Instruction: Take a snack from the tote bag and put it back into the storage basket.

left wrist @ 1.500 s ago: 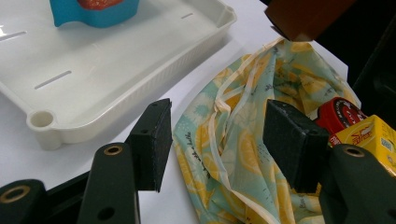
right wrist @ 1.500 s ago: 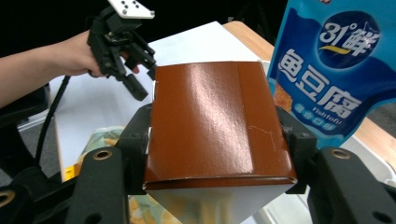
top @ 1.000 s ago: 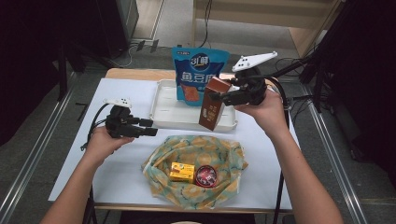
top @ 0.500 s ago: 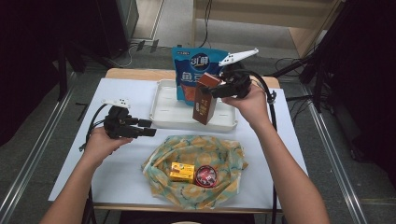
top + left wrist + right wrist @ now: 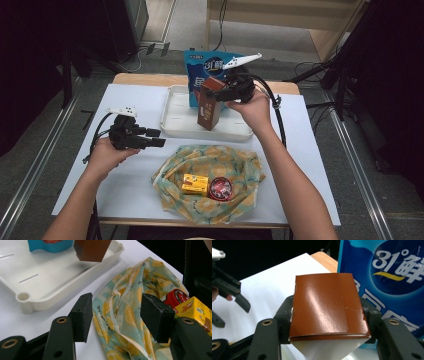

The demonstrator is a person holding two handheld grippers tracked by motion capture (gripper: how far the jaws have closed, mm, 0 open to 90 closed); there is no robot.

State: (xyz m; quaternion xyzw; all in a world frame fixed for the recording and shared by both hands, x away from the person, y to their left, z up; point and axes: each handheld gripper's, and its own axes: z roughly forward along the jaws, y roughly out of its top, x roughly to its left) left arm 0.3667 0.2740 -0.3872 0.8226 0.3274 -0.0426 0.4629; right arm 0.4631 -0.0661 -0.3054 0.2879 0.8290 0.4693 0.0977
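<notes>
While the right gripper (image 5: 216,94) clamps the top of the brown carton (image 5: 207,104), the carton hangs tilted beneath its jaws, over the white tray (image 5: 175,117) and just before the blue bag (image 5: 200,67). The left gripper (image 5: 156,138) rests low on the table with jaws wide and nothing between them, the patterned cloth (image 5: 235,167) just ahead.

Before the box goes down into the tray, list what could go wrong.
1. The brown box hangs tilted in the right gripper over the white tray; set down on its corner, it may topple.
2. The blue bag stands right behind it; a nudge could knock it over.
3. The jaws clamp only the box's top end, so it might swing or slip.
</notes>
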